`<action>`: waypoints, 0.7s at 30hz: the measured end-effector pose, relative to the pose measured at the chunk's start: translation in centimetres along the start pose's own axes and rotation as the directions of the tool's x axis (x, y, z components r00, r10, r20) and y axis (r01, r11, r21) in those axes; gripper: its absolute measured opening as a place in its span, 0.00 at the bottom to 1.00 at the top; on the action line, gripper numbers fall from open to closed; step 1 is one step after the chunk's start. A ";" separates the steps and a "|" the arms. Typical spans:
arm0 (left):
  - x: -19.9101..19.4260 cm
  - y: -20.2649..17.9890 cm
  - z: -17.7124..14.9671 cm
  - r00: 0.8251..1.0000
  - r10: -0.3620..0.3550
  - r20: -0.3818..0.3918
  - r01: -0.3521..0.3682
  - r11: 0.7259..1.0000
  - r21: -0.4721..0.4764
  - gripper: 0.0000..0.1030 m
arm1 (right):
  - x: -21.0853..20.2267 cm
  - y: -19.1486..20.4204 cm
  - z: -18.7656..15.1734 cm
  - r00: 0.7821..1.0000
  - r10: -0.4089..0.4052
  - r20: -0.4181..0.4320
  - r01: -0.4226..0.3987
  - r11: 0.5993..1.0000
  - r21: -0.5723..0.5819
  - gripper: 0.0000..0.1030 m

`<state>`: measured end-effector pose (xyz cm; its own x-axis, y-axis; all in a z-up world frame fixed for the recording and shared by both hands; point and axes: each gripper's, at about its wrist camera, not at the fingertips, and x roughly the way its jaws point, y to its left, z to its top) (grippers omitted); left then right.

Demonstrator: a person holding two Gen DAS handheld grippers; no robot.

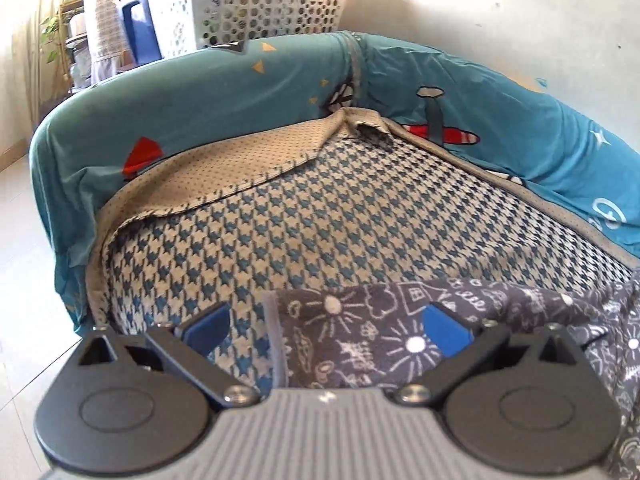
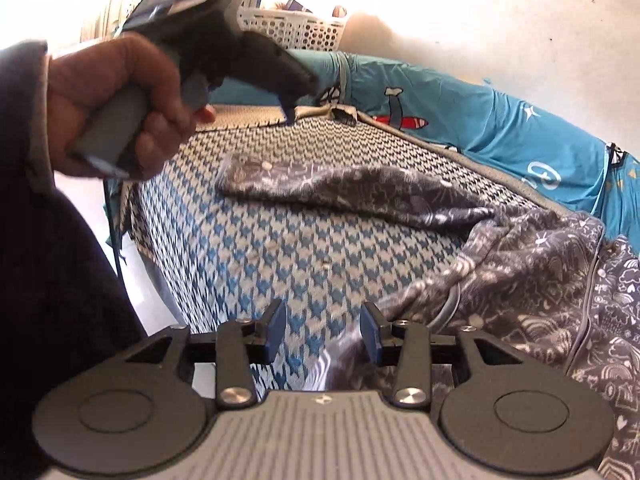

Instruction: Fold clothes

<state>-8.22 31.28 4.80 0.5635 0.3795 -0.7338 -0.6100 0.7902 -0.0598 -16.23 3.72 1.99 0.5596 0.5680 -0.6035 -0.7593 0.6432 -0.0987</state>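
Here the left gripper point(image 1: 326, 326) hangs wide open over the grey shirt point(image 2: 520, 264); right gripper point(image 2: 323, 330) at six o'clock, open too.

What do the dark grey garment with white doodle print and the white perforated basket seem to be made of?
Dark grey garment with white doodle print: probably a soft knit such as cotton jersey, matte; it drapes in loose folds. White perforated basket: apparently moulded plastic, smooth and slightly glossy, with regular round holes in its rigid wall.

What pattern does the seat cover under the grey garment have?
A houndstooth check in blue and beige on the seat cover, clearest in the left wrist view.
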 end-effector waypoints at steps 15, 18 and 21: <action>4.5 6.7 1.0 0.992 0.046 -0.120 -0.070 0.977 -0.202 1.00 | 6.0 1.7 5.3 0.996 0.090 0.021 -0.088 0.993 -0.082 0.39; 4.9 7.6 1.0 0.988 0.063 -0.138 -0.093 0.971 -0.220 1.00 | 8.3 2.7 6.4 0.994 0.113 0.011 -0.111 0.987 -0.116 0.39; 4.6 8.2 1.0 0.986 0.112 -0.122 -0.135 0.971 -0.200 1.00 | 10.4 3.5 7.7 0.992 0.124 0.005 -0.122 0.982 -0.144 0.39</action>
<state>-10.06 39.95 1.65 0.4192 0.4041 -0.8130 -0.7793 0.6195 -0.0940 -10.51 15.79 1.43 0.4628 0.6456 -0.6075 -0.8618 0.4883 -0.1376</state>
